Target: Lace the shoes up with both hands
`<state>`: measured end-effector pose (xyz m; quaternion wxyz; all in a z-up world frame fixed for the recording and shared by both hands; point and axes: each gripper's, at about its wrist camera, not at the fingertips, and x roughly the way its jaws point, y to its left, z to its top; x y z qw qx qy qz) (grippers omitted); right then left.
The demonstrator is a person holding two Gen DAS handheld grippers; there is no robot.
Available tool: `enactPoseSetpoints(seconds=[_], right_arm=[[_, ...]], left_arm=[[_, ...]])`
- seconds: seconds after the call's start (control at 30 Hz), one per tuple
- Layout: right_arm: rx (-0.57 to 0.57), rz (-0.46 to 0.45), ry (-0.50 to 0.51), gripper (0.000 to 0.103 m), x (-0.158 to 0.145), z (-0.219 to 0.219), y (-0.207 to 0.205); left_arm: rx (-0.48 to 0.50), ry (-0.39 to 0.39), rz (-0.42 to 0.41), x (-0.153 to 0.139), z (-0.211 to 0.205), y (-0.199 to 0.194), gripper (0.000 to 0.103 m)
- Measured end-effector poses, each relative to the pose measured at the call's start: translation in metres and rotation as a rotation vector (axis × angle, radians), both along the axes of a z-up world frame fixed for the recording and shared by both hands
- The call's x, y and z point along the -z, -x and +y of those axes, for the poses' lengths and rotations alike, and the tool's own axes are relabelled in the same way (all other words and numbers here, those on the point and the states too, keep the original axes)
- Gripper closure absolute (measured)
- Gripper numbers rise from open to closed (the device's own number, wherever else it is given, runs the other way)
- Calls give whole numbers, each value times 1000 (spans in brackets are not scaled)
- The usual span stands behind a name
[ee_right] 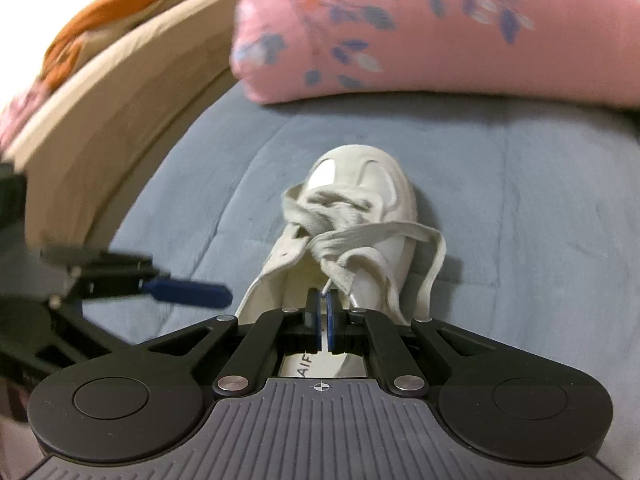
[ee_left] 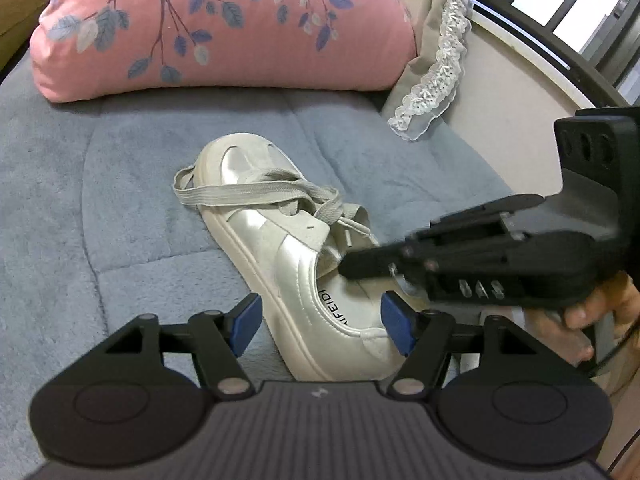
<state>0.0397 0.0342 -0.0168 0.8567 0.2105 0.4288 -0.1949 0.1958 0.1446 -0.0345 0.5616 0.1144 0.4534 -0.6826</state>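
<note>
Right gripper (ee_right: 323,312) pinches the lace end (ee_right: 326,289) at the sneaker (ee_left: 280,248) collar; left gripper (ee_left: 320,326) spread wide, straddling the heel, toe pointing away.

Both wrist views close behind heel, facing toe, sharing shoe (ee_left: 280,248)

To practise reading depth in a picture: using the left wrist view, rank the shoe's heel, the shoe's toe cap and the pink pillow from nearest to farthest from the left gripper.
Measured from the left gripper:
1. Heel, lying between its open blue pads.
2. Toe cap, ahead, at the shoe's far end.
3. Pink pillow, farthest, at the back of the blue-grey cover.
</note>
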Motion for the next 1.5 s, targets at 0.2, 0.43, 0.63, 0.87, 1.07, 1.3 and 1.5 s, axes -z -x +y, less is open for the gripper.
enactPoseSetpoints(seconds=[0.2, 0.43, 0.63, 0.87, 1.07, 1.3, 1.5], right_arm=[[-78, 62, 23, 101, -3, 13, -5], [188, -57, -128, 82, -10, -7, 15], [425, -175, -94, 42, -24, -47, 45], [397, -49, -126, 55, 36, -79, 30], [280, -58, -143, 101, 56, -82, 10], [131, -278, -112, 101, -31, -64, 1], [-15, -209, -149, 93, -23, -57, -46]], left_arm=[[-8, -10, -8, 1, -1, 0, 28], [-14, -12, -17, 2, -1, -1, 25], [-15, -13, -32, 1, -1, 1, 24], [-23, -23, -23, 3, -2, 0, 21], [-29, -34, -7, 7, -4, -2, 17], [-33, -37, -10, 8, -5, -1, 16], [-46, -45, 6, 10, -4, -2, 14]])
